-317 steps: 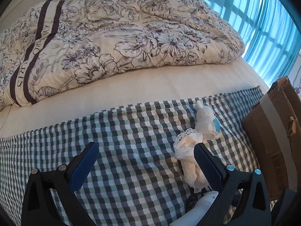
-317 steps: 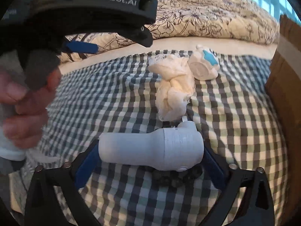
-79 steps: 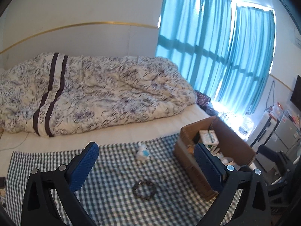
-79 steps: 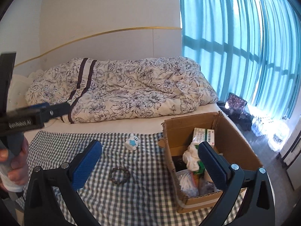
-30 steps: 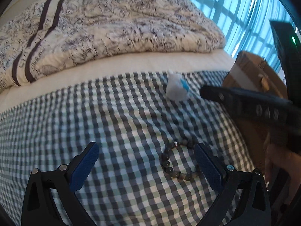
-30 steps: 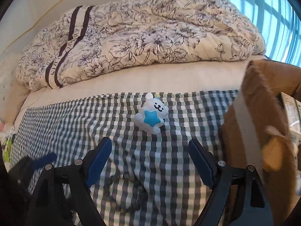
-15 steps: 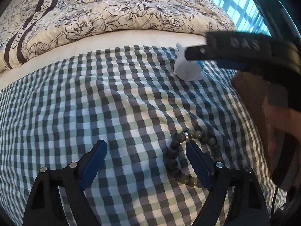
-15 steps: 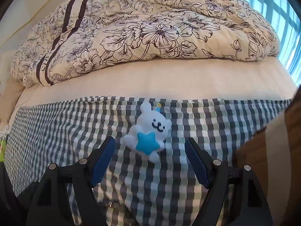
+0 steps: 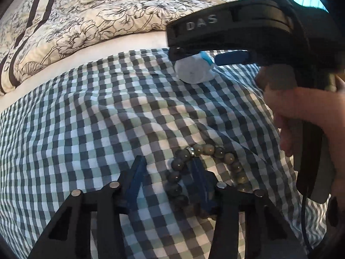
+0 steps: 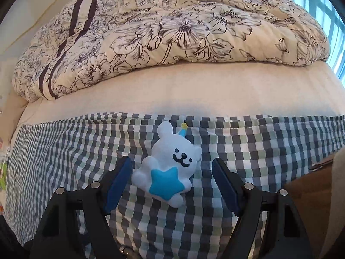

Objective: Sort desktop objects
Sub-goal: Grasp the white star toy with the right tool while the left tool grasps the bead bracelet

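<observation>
A bracelet of grey beads (image 9: 215, 151) lies on the checked cloth (image 9: 86, 118). My left gripper (image 9: 167, 161) is low over it and open, with its jaws narrowed. The bracelet's left arc lies between the fingers, and the right finger sits inside the loop. A white bear toy holding a blue star (image 10: 170, 170) rests further back on the cloth (image 10: 258, 146). My right gripper (image 10: 171, 161) is open, with one finger on each side of the toy and small gaps showing. The left wrist view shows the toy (image 9: 194, 71) under the right gripper's blue finger (image 9: 231, 57).
A person's hand (image 9: 301, 112) holds the right gripper's handle at the right of the left wrist view. A cardboard box (image 10: 312, 205) stands at the cloth's right edge. A flowered duvet (image 10: 172, 32) is heaped on the cream sheet (image 10: 194, 90) behind.
Both grippers have dropped closer to the cloth. The left jaws have narrowed around the bracelet's left arc. The right gripper has moved forward, so the toy now sits between its fingers.
</observation>
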